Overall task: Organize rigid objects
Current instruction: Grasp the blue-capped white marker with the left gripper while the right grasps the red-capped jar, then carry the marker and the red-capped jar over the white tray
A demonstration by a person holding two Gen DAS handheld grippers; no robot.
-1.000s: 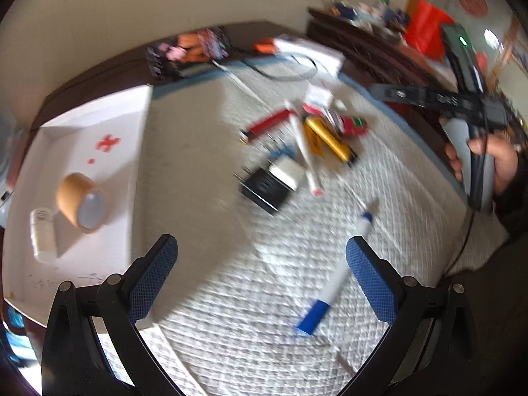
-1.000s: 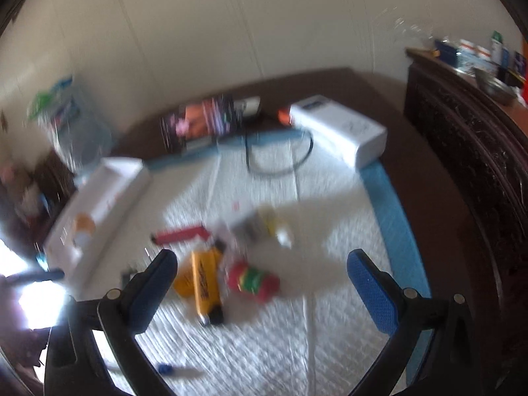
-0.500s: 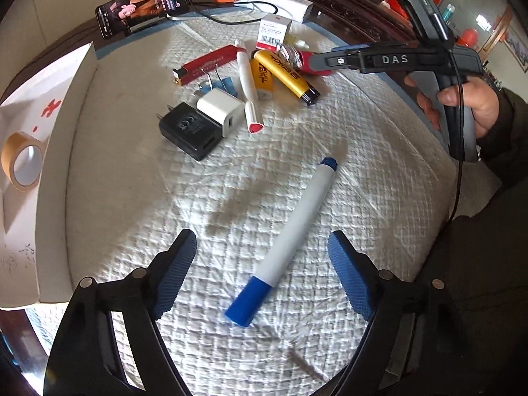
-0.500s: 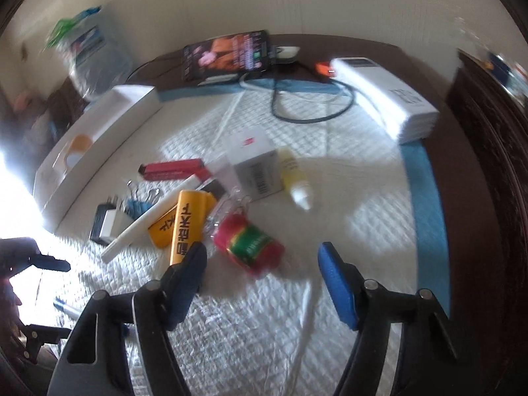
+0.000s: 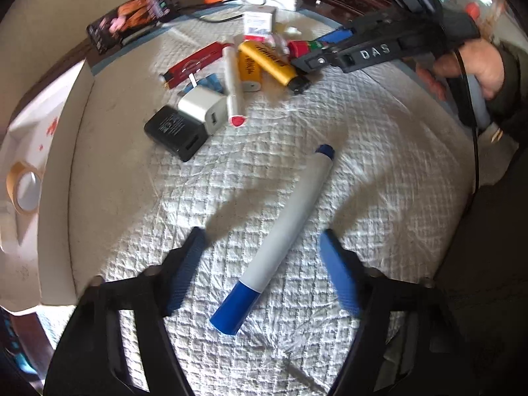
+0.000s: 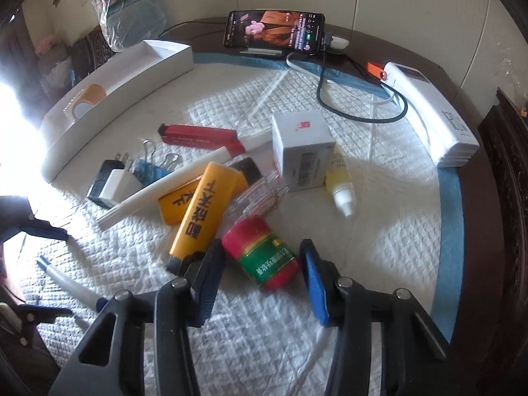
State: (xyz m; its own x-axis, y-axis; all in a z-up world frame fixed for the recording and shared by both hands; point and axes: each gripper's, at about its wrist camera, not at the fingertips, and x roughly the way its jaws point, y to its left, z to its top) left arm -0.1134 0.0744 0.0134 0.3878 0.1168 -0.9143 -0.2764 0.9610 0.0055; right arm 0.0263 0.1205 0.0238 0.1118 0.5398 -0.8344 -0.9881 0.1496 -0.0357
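A white marker with a blue cap (image 5: 283,241) lies on the white quilted mat, slanting between the fingers of my left gripper (image 5: 262,236). Its jaws are closing and the pads stand clear of the marker on both sides. In the right wrist view a red jar with a green label (image 6: 264,257) lies on its side between the fingers of my right gripper (image 6: 260,250). Those jaws are closing too; the left pad is at the jar's lid, the right pad just off it. A white tray (image 6: 132,66) at the left holds a tape roll (image 6: 89,99).
A heap lies mid-mat: yellow lighters (image 6: 204,211), white pen (image 6: 184,178), red cutter (image 6: 198,135), white box (image 6: 303,151), dropper bottle (image 6: 340,181), chargers (image 6: 112,181), binder clips (image 6: 151,168). Behind stand a phone (image 6: 274,33), a cable and a white power bank (image 6: 435,115).
Both grippers have come down towards the mat and their jaws have narrowed. The marker now lies between the left fingers, and the red jar between the right fingers.
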